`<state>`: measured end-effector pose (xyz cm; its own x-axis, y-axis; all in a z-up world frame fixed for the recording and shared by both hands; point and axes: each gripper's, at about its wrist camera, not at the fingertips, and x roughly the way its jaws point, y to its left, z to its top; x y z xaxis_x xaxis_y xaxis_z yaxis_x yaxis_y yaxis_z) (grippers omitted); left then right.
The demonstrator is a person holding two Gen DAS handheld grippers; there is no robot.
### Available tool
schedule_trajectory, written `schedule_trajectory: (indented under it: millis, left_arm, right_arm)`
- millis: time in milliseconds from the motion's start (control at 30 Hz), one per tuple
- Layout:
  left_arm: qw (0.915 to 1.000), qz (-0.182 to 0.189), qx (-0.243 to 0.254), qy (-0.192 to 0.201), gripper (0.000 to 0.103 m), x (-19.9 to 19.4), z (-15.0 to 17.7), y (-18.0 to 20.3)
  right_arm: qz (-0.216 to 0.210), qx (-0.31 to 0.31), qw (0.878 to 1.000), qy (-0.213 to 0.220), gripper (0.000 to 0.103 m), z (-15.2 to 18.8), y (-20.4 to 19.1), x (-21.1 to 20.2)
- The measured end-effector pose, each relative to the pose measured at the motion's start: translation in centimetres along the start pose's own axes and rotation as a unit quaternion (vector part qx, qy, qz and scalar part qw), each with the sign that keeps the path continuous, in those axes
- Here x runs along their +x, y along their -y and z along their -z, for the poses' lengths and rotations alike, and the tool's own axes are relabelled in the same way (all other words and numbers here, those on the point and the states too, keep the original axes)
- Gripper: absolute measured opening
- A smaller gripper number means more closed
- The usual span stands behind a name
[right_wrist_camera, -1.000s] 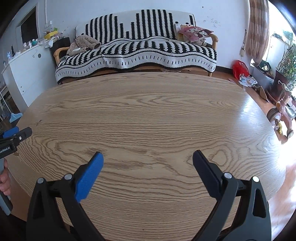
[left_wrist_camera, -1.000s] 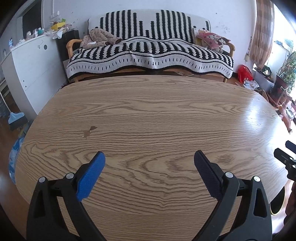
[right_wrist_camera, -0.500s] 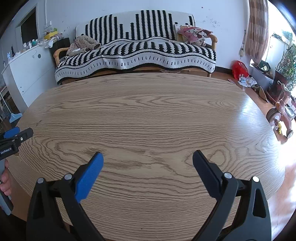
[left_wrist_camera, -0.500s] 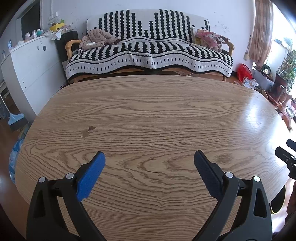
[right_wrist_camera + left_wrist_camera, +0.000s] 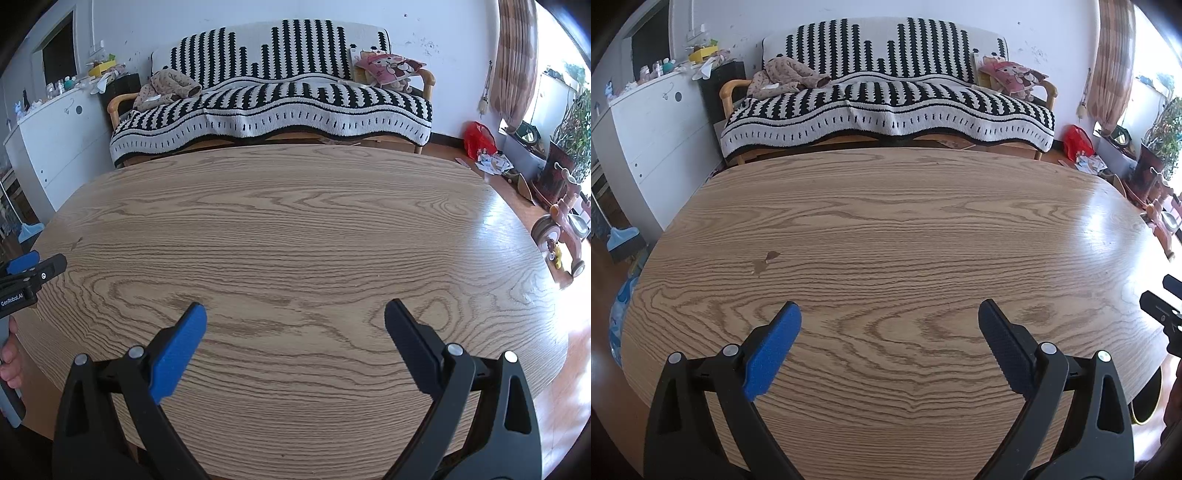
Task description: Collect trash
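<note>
i hold the left gripper (image 5: 889, 314) and right gripper (image 5: 294, 314) spread wide and empty over the wooden tabletop (image 5: 905, 229); no trash shows on it, only scattered litter (image 5: 493, 162) on the floor by the curtain, uncollected.

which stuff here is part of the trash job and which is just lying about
Job:
left gripper, open
right gripper, open
paper litter on floor
small scrap on table

Lying about:
sofa
pink cushion
tricycle
red bag
</note>
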<state>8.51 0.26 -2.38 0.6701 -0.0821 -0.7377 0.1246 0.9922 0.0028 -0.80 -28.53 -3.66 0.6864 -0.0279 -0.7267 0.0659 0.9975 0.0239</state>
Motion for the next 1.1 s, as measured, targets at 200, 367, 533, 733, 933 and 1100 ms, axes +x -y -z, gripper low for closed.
schedule_trajectory:
  millis: [200,367,533,733,933,1100]
  left_arm:
    - [1.0000,0.000,-0.001,-0.001,0.094,0.00,0.00,0.07]
    - [1.0000,0.000,0.000,-0.001,0.094,-0.05,-0.02,0.16]
    - [1.0000,-0.001,0.000,-0.001,0.094,-0.01,0.00,0.14]
    - [1.0000,-0.001,-0.001,-0.002,0.094,-0.02,0.03,0.19]
    - [1.0000,-0.001,-0.001,-0.003,0.094,-0.04,0.13,0.23]
    - [1.0000,0.002,-0.001,-0.002,0.094,-0.01,0.18,0.43]
  right_arm:
    - [0.000,-0.002,1.000,-0.001,0.094,-0.04,-0.01,0.02]
    - [0.003,-0.005,1.000,-0.001,0.094,0.03,0.00,0.09]
    - [0.003,-0.005,1.000,-0.001,0.094,0.04,0.01,0.09]
    - [0.002,-0.005,1.000,-0.001,0.094,0.02,0.06,0.06]
    - [0.003,-0.006,1.000,-0.001,0.094,-0.06,0.06,0.09]
    - [0.004,-0.006,1.000,0.000,0.094,-0.08,0.05,0.03]
